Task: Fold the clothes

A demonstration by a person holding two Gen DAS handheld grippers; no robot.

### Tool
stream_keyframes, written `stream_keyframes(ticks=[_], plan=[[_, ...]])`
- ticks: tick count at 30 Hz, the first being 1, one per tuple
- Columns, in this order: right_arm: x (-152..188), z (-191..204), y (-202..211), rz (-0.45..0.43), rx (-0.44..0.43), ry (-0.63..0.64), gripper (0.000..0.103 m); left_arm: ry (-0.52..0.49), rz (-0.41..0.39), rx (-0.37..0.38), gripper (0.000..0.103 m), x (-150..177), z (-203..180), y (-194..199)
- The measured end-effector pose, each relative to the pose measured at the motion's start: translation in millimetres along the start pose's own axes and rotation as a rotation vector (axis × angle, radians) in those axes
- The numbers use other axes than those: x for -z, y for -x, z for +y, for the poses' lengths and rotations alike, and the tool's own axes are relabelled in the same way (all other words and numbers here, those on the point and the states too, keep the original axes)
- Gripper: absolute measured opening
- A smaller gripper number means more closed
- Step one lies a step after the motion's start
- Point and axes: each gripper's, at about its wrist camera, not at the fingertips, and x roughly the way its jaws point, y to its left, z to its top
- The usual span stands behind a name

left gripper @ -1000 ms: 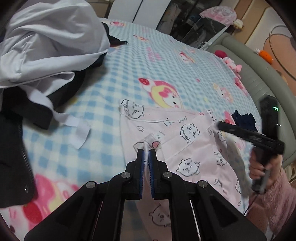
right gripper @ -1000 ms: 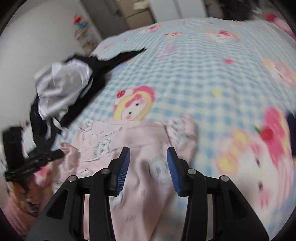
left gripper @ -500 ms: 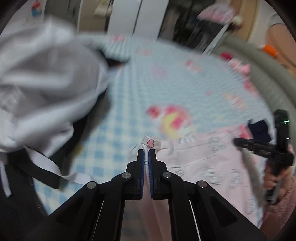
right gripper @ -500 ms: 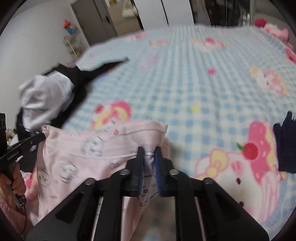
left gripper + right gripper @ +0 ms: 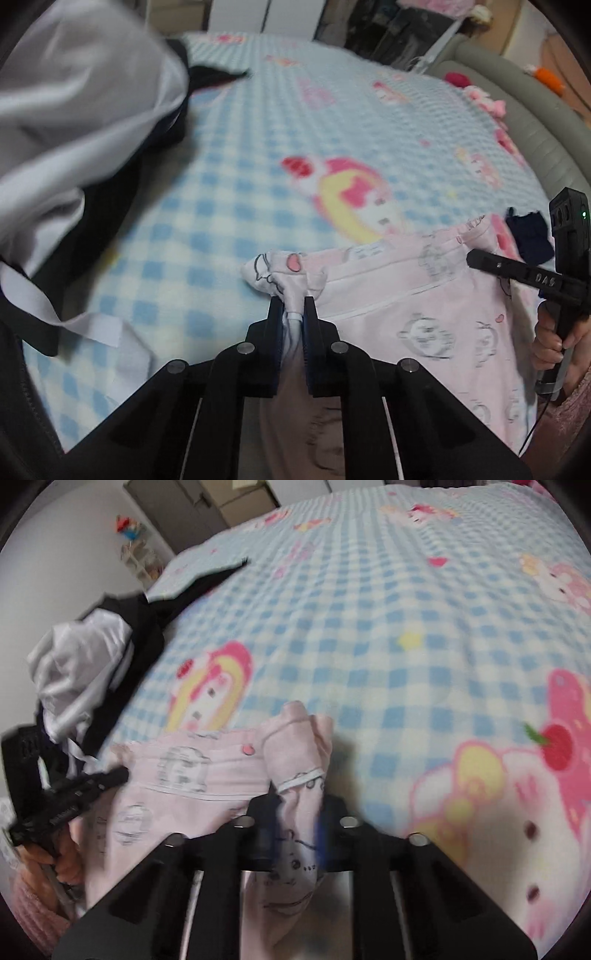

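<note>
A pink garment [image 5: 424, 295] printed with cartoon bears hangs stretched above the bed between both grippers. My left gripper [image 5: 293, 306] is shut on its bunched left corner, where a white hem sticks out. My right gripper [image 5: 295, 805] is shut on the other corner [image 5: 295, 746], with cloth bulging over the fingers. In the left wrist view the right gripper [image 5: 517, 271] shows at the far right, held by a hand [image 5: 554, 336]. The right wrist view shows the left gripper [image 5: 74, 794] at the left edge.
A blue-and-white checked blanket [image 5: 258, 155] with pink cartoon figures covers the bed. A pile of white and black clothes [image 5: 74, 110] lies at the left. A small dark blue item [image 5: 530, 236] lies at the right. A grey padded bed rim [image 5: 535, 99] curves along the far right.
A second ago the garment lay on the bed and the right gripper was open over it. The right gripper then shut on a corner, and both have lifted the garment, stretched between them.
</note>
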Motion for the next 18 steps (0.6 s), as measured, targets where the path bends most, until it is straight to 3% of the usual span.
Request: stream_keyframes(ticks=[3, 6, 8, 10, 13, 16, 18], plan=[[0.4, -3.7, 50.0, -0.089, -0.012, -0.012, 0.009, -0.018, -0.054, 0.091, 0.009, -13.9, -24.7, 23.5], [-3.5, -8.6, 99.0, -0.158, 0.009, 0.004, 0.009, -0.043, -0.053, 0.103, 0.009, -36.1, -46.2, 4.9], [-13.1, -22.1, 109.9, -0.169, 0.050, -0.009, 0.009, -0.060, -0.049, 0.108, 0.011, -51.2, -60.4, -9.4], [-24.3, -39.2, 99.6, -0.169, 0.150, -0.022, 0.010, -0.077, -0.046, 0.112, 0.019, -66.3, -74.6, -23.7], [-32.0, -75.2, 55.7, -0.076, 0.257, -0.060, 0.020, -0.042, 0.166, 0.008, 0.027, -71.4, -61.3, -105.7], [-23.6, -89.9, 41.4, -0.050, 0.281, -0.122, 0.024, -0.012, 0.185, 0.024, 0.033, -70.3, -51.7, -111.6], [-17.3, -97.7, 36.1, -0.046, 0.291, -0.165, 0.029, 0.003, 0.156, 0.046, 0.046, -48.3, -53.7, -86.1]])
